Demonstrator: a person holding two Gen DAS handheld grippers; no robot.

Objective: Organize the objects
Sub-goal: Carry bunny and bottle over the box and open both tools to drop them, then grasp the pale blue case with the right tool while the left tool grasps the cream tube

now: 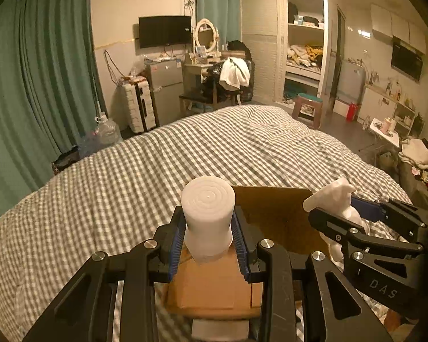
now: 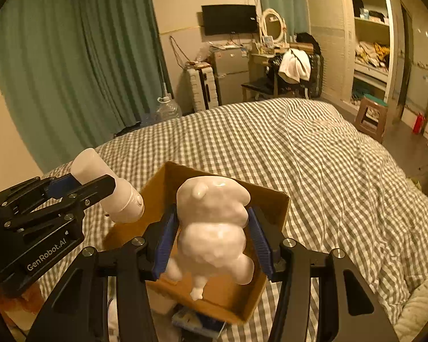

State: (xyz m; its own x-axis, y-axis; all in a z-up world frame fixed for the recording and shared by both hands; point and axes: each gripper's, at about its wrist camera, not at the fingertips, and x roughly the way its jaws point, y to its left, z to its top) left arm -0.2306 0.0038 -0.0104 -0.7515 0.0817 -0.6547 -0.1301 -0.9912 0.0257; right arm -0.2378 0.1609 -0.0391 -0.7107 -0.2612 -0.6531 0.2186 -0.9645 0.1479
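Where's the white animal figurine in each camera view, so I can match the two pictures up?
Left wrist view: white animal figurine at right edge, clamped in the right gripper.
Right wrist view: lower center, between the gripper's blue pads, over the cardboard box.
Shared landmark: the wall TV.

The bedspread (image 1: 145, 171) is checked in grey and white. Teal curtains (image 1: 37, 65) hang beside a cream wall (image 1: 114, 8). The cardboard box (image 2: 274, 199) is plain brown. White all over — the bottle (image 1: 208, 216) and the animal figurine (image 2: 214, 222). Both hand-held grippers are black with blue pads (image 2: 261, 242) — ribbed.
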